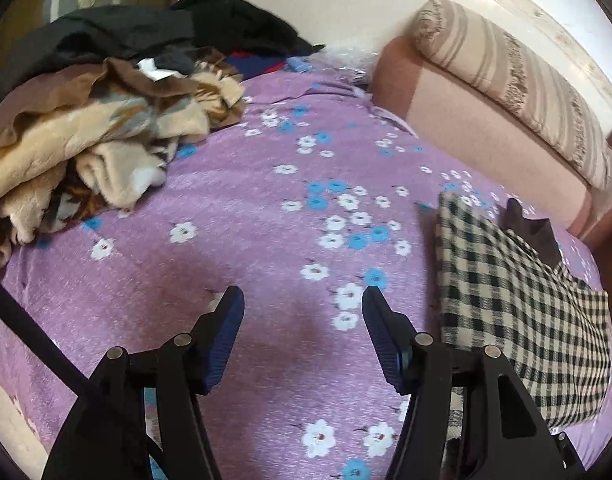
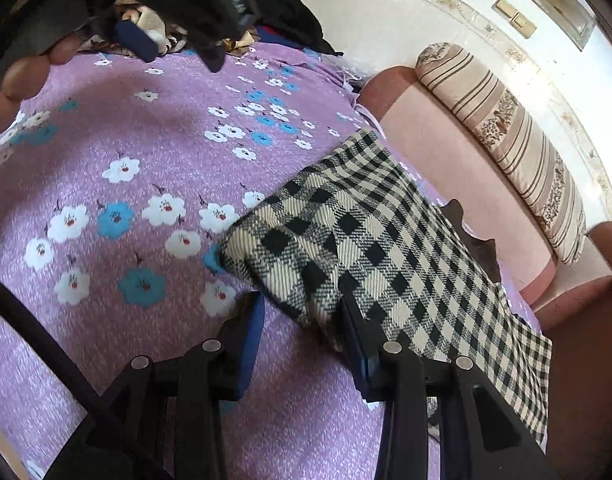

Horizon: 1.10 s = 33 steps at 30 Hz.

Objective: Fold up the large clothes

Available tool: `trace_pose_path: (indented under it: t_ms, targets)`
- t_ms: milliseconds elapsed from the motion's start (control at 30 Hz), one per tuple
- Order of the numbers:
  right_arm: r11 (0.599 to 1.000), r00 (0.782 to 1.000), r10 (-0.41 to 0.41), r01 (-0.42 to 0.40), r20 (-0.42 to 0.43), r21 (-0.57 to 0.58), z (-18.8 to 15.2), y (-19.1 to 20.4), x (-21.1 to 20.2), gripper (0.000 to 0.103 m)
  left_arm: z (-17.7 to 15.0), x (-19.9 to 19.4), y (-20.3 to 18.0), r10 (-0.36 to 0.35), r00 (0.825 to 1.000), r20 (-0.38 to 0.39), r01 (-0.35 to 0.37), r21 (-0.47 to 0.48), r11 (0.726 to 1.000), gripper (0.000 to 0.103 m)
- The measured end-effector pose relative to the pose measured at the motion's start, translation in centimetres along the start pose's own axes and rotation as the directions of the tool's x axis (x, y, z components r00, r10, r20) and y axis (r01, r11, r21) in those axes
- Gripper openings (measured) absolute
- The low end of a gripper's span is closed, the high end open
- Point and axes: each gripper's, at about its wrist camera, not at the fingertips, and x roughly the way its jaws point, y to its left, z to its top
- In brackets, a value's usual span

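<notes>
Your left claw point(image 1: 303, 300) gapes empty over the bed point(image 1: 233, 208); your right claw point(image 2: 301, 314) stands part-open, gripping nothing, at the folded checked cloth's point(image 2: 370, 232) corner.

checked garment point(image 1: 522, 320): lower end cut off by frame edge, near corner hidden behind gripper arm | clothes pile point(image 1: 105, 128): left part out of frame | left gripper point(image 2: 177, 36): blurred, cropped at top | striped bolster point(image 1: 518, 88): right end cut off

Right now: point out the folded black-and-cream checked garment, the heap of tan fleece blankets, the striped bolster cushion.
folded black-and-cream checked garment point(image 2: 370, 240), right wrist view, middle of top face
heap of tan fleece blankets point(image 1: 105, 148), left wrist view, centre of heap
striped bolster cushion point(image 1: 518, 80), left wrist view, mid-length
</notes>
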Motion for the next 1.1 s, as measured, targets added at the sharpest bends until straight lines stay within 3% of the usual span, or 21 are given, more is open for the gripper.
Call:
trace_pose_path:
  t_ms: [333,767,933,1000,1100]
  targets:
    - [0.998,0.998,-0.059,0.059,0.036,-0.01,-0.9,0.6,-0.5,0.043,-0.6,-0.3,-1.8,-0.03,0.999,0.027,0.029,0.051,0.998,0.061]
    - [0.997,0.996,-0.075,0.074,0.047,0.019,-1.2,0.5,-0.5,0.049,-1.4,0.8,-2.7,-0.026,1.0,-0.009,0.027,0.08,0.996,0.061]
    - [0.997,0.996,-0.076,0.075,0.046,0.034,-1.3,0.2,-0.5,0.053,-1.1,1.5,-3.0,-0.083,0.994,-0.07,0.087,0.055,0.995,0.061]
    - [0.997,0.997,-0.062,0.06,0.041,0.054,-1.4,-0.3,-0.7,0.057,-0.9,1.4,-3.0,-0.112,0.99,-0.08,0.114,0.026,0.993,0.061]
    - [0.992,0.999,0.038,-0.041,0.033,0.116,-2.4,-2.5,-1.5,0.058,-0.8,0.8,-3.4,-0.138,0.988,-0.072,0.14,0.027,0.99,0.061]
